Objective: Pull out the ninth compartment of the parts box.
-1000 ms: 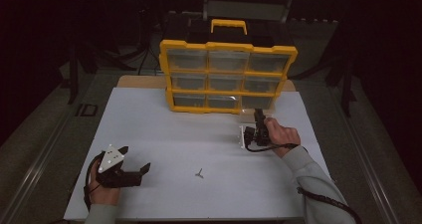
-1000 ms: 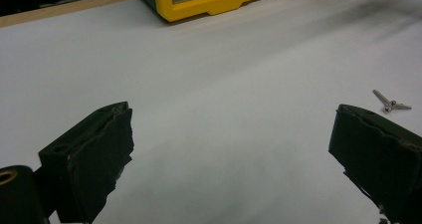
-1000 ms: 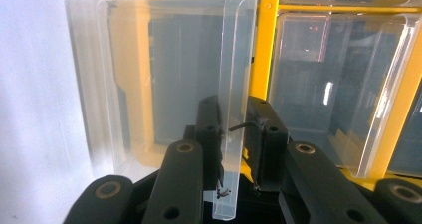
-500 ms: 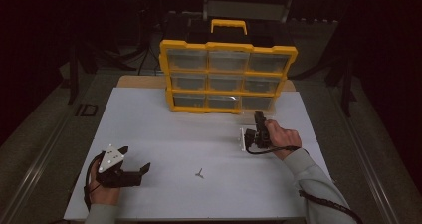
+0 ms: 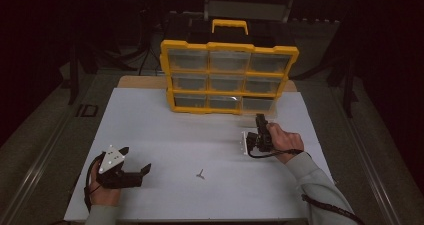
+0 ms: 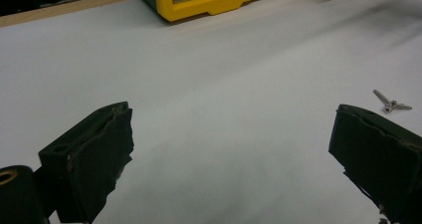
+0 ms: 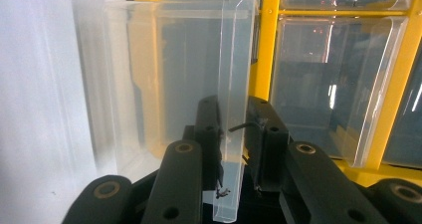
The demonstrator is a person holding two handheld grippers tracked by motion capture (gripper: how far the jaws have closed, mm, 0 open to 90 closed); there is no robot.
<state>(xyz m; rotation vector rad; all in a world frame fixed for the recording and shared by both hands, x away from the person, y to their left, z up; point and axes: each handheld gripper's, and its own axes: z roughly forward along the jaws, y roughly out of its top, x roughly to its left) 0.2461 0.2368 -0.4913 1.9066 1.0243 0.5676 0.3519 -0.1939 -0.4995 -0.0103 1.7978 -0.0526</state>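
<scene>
Drawer [image 7: 234,84], clear plastic, is clamped by its front wall between the jaws of the right gripper [image 7: 233,134], just before the yellow cabinet [image 5: 227,77]. Left gripper [image 5: 131,172] is held wide and empty above the table [image 5: 165,135], near a screw [image 6: 390,103].

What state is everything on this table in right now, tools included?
Clear drawer: pulled out of the organizer, clamped by its front wall.
Right gripper: shut on the clear drawer.
Left gripper: jaws wide open, holding nothing.
Yellow organizer: upright, bottom right slot open.
Screw: lying loose on the table.
</scene>
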